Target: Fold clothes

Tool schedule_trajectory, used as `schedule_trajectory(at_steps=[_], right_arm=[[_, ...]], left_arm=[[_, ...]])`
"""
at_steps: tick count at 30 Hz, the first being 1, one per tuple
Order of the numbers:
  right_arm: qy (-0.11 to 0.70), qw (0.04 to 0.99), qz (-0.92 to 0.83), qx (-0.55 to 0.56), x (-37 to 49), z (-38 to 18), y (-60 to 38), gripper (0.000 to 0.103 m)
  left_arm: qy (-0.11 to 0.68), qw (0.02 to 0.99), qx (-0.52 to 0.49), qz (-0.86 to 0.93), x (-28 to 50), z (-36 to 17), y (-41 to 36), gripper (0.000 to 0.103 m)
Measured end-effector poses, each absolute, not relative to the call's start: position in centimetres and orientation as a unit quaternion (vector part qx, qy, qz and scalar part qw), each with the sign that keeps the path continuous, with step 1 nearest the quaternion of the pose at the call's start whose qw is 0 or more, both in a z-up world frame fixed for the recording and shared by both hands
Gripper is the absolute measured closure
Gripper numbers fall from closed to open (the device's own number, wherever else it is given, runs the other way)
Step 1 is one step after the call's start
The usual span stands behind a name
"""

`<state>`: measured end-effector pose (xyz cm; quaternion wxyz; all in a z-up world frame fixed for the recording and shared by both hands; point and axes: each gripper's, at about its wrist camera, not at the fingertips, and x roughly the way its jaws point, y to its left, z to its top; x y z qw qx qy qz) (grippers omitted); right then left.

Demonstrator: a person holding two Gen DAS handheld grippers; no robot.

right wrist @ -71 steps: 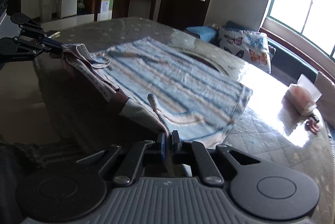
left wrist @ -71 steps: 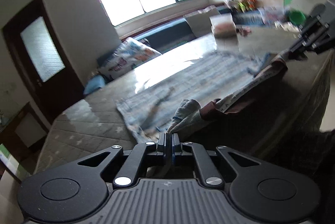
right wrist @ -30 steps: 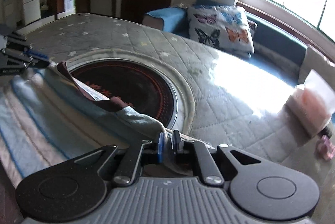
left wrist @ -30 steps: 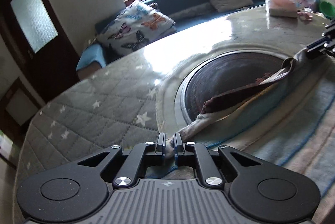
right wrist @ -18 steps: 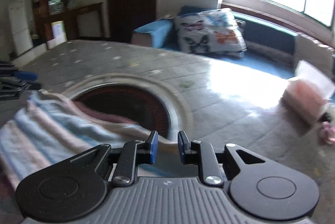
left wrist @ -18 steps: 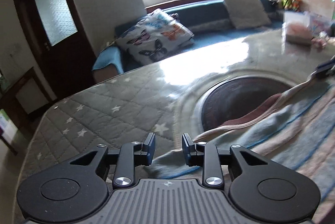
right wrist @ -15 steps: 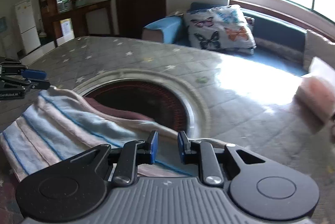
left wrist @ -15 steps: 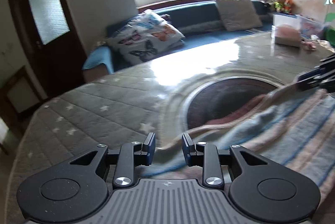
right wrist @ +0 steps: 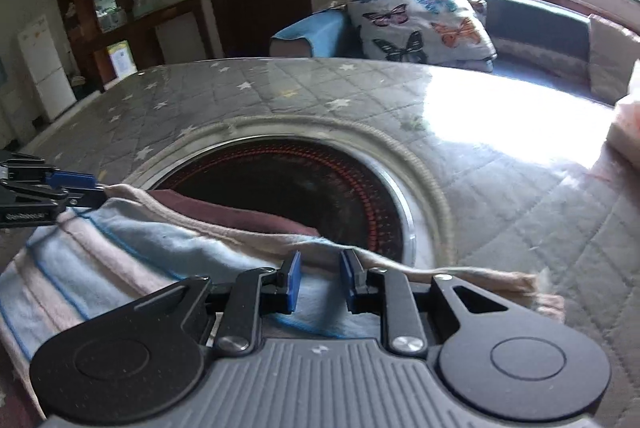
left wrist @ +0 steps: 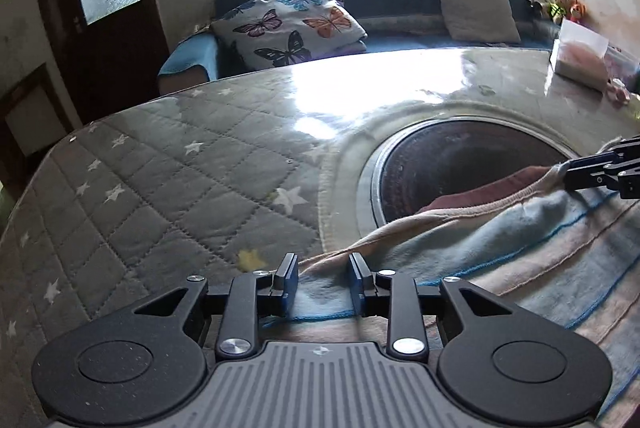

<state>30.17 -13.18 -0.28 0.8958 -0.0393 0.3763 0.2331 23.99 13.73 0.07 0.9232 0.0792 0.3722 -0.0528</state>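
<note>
Fold laid down: both tongs, left point(left wrist: 323, 282) and right point(right wrist: 319, 278), opening off the striped garment point(right wrist: 132, 248); next, regrip a side edge

Both tools match — the left gripper point(left wrist: 323, 282) and right gripper point(right wrist: 319, 283) have black linkage arms with silver screws, round black discs either side, a ribbed grey body, and blue-padded fingers point(left wrist: 289, 282).

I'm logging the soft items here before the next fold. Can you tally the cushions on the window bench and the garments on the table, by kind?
Butterfly-print cushions: 1
Plain beige cushions: 1
Striped blue and pink garments on the table: 1
Total: 3
</note>
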Motion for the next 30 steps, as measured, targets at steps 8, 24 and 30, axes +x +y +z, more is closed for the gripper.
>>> schedule_trajectory(at_steps=[8,24,30], right_arm=[[0.35,0.888,0.29,-0.066,28.1,1.5,-9.1,0.072],[0.349,0.839,0.407,-0.09,23.9,-0.1,0.9,0.071],[0.336,0.813,0.465,-0.105,20.6,0.1,3.8,0.068]], left_arm=[[0.371,0.922,0.09,-0.065,23.7,0.7,13.5,0.072],[0.381,0.917,0.079,-0.085,24.4,0.0,14.6,0.07],[0.38,0.918,0.076,-0.087,24.5,-0.1,14.9,0.068]])
